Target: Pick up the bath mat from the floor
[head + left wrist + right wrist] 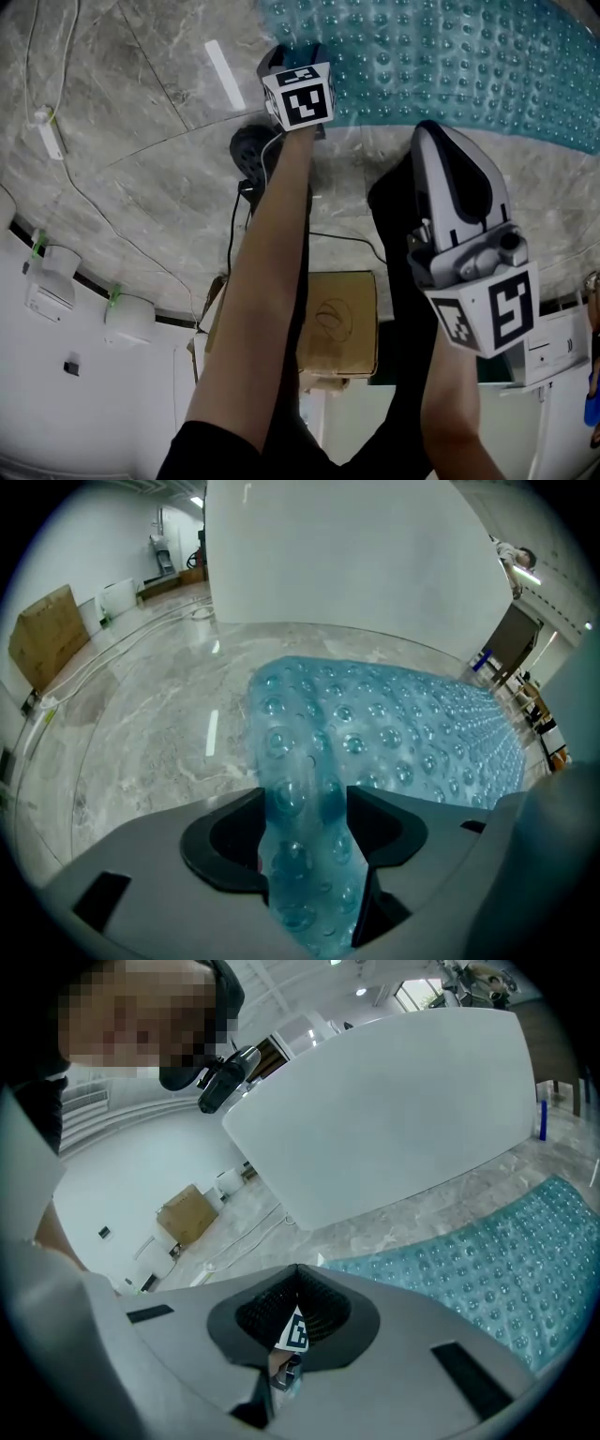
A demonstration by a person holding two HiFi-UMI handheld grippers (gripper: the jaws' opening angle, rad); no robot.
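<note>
My left gripper [305,817] jaws clamped on bath mat [403,733] edge at 12 o'clock; my right gripper [296,1283] jaws together, empty; grip made; mat mostly on floor [141,742]; lift remains.

Nothing here can be read as words or numbers. The left gripper's cube [300,96], on the far side, carries black-and-white square code patterns on its faces. The right gripper's cube [487,319], nearer and to the right, carries the same kind. These are patterns, not letters. The cardboard box [342,323], near and in the middle, has a faint round emblem printed on its top, too dim to make out. The white unit [551,354] at the near right shows a few tiny dark marks, too small to read.
</note>
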